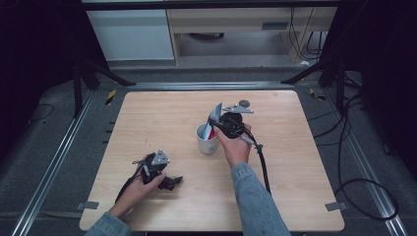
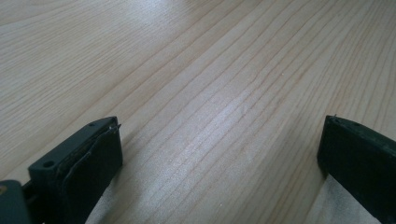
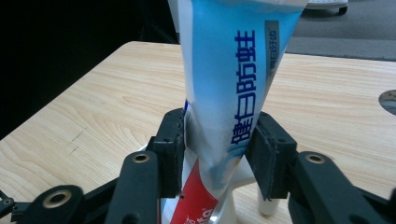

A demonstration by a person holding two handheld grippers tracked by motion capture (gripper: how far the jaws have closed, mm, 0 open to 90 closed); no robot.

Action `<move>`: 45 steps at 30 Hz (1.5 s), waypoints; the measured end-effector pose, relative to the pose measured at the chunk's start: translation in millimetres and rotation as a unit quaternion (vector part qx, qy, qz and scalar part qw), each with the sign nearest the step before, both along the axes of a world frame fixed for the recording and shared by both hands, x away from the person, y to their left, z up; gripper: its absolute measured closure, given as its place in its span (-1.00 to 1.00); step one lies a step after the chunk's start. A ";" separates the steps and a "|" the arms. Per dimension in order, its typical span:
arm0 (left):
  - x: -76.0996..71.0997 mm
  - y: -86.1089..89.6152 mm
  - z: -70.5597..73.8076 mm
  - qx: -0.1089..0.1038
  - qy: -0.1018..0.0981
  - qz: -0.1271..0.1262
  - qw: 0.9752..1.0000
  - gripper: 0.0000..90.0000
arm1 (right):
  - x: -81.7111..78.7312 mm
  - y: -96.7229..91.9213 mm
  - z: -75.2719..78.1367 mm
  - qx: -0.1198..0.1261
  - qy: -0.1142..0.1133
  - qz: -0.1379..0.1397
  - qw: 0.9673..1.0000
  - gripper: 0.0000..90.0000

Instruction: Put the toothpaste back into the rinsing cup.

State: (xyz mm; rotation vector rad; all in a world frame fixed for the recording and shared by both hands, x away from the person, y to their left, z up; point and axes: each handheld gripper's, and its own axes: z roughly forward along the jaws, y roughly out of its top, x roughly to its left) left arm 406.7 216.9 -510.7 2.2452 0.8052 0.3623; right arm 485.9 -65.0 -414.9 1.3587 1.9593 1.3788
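The right gripper [image 3: 217, 149] has its jaws around a blue, white and red toothpaste tube [image 3: 224, 93]; the left pad lies against the tube's edge, while on the right side I cannot tell whether the pad presses or has just come free, so the hold looks light at best, with the jaws set narrow. The tube stands cap-down in a white cup [image 1: 206, 140] near the middle of the table [image 1: 162, 118], its flat crimped end rising toward 12 o'clock in the right gripper view; from the high view the tube [image 1: 212, 120] leans out of the cup toward 1 o'clock. Judging by this, the tube is being set to rest in the cup, and the cup's rim is what keeps it upright once the jaws let go. The right hand [image 1: 235, 147] sits at 4 o'clock from the cup, reaching in from the side so the tube's broad faces meet the pads. A small grey round thing [image 1: 244, 103] lies on the table toward 12 o'clock. Well apart, at 8 o'clock from the cup, the left gripper [image 2: 219, 154] rests low over bare wood, jaws wide with nothing between them, likely parked out of the way.
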 end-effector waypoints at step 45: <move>2.4 -2.4 -0.1 -0.002 0.000 -0.001 1.000 -1.00 | -24.9 -28.0 31.8 -0.196 0.007 0.018 0.980 -0.80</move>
